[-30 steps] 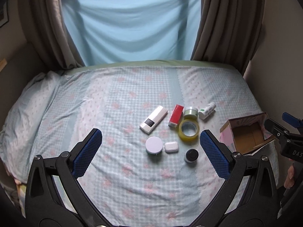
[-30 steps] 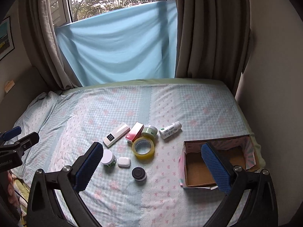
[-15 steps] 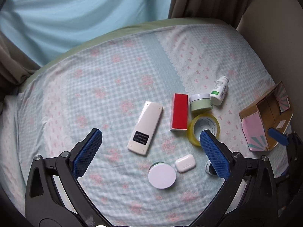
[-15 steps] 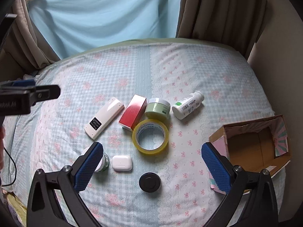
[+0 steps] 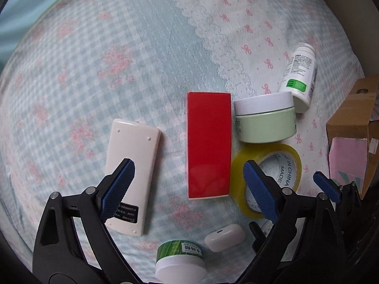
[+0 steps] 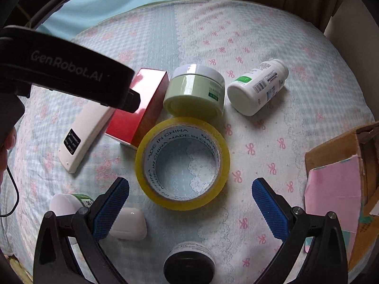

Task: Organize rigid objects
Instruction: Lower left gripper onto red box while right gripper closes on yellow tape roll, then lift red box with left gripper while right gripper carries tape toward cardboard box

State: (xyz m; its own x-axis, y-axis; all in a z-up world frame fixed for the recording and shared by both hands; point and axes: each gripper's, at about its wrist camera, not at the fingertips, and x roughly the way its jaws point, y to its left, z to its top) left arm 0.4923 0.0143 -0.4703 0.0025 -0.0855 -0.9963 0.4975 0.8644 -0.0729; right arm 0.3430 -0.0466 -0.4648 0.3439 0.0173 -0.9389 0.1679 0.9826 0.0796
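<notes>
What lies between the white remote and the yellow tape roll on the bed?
The red box lies between the white remote and the yellow tape roll, clearest in the left wrist view.

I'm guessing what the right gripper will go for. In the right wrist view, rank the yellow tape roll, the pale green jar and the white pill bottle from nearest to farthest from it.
From the right gripper:
1. Yellow tape roll, lying flat just ahead of the open jaws.
2. Pale green jar, on its side just beyond the tape.
3. White pill bottle, lying beyond and to the right.
</notes>
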